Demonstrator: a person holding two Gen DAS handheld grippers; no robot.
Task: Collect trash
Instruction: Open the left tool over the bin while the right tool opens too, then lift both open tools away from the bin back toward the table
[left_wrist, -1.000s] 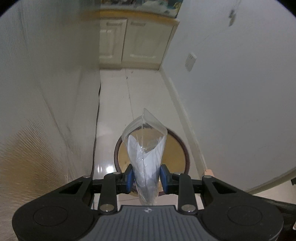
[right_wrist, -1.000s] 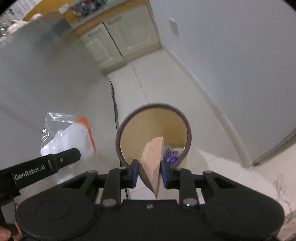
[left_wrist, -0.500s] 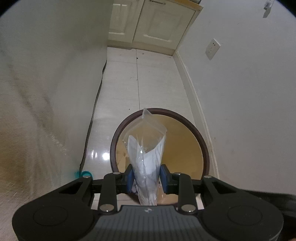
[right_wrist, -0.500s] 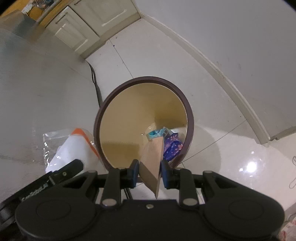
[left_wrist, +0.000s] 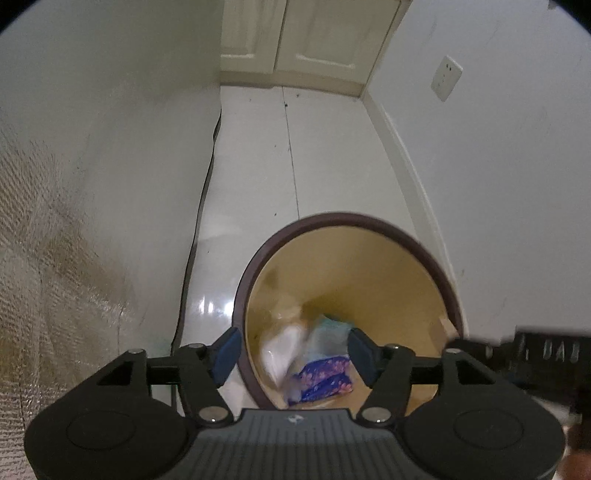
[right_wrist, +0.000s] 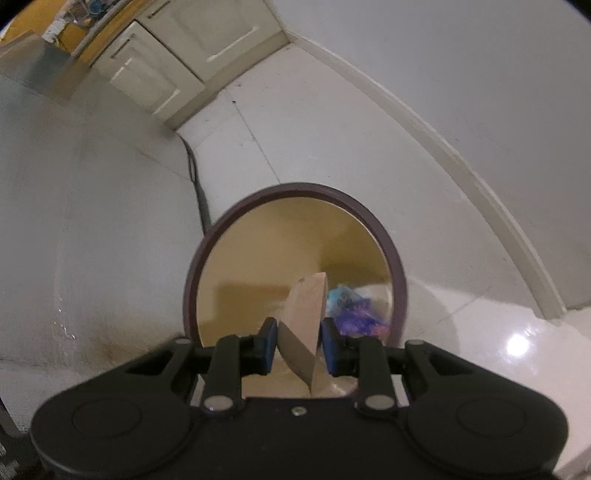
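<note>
Left gripper (left_wrist: 293, 352): our fingers just opened, empty (bag dropped in).
Right gripper (right_wrist: 299, 347): we squeeze brown cardboard piece (right_wrist: 304, 325); open over trash bin (right_wrist: 397, 280).

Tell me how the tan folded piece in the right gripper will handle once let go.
The tan folded piece looks like thin card: probably light and fairly stiff, since it stands up unsupported above the right gripper. Released over the bin, it would likely drop straight in, not roll.

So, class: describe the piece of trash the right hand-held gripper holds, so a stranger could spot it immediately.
Find the round bin with the dark brown rim on the white tiled floor. Above its mouth, the right hand-held gripper pinches a folded tan cardboard piece. Unlike the blue and purple wrappers in the bin, it is plain and stiff.
</note>
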